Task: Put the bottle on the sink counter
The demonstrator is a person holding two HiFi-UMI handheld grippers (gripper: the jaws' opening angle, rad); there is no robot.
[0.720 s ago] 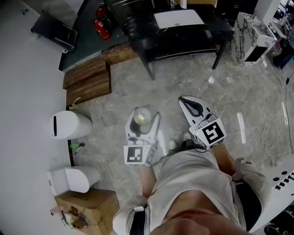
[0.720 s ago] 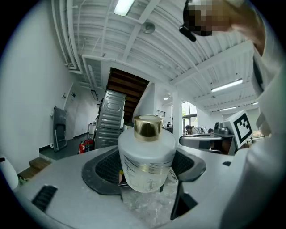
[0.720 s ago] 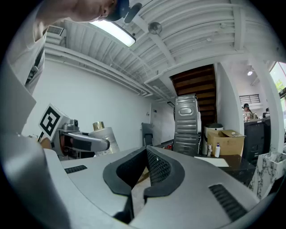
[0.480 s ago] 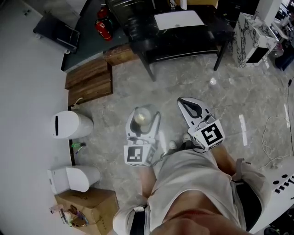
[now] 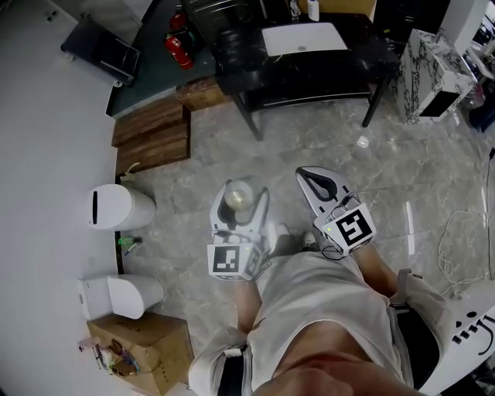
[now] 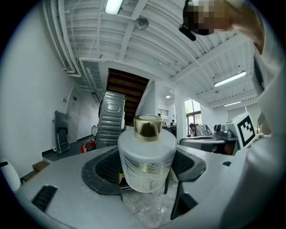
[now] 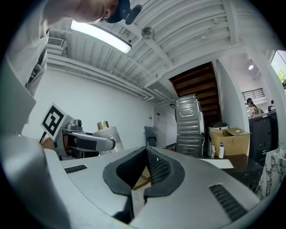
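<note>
Frosted white gold-capped bottle [image 6: 147, 154] upright in the left hand-held gripper [image 5: 239, 196]

**A:** What is different from a moment ago?

**B:** The whole head view has slid. The black table [image 5: 309, 58] now sits lower in the frame, and more of its top shows. The small white bottle [image 5: 313, 9] at its far edge is now fully in sight.

**A:** And lower down?

**B:** The cardboard box [image 5: 143, 348] has dropped toward the bottom-left corner. The white device [image 5: 472, 332] at the lower right has sunk toward the edge too.

**A:** Anything on the person?

**B:** The shoes [image 5: 307, 238] below the grippers have shifted, as in a step. The right gripper [image 5: 309, 176] has drifted slightly left, toward the other one.
</note>
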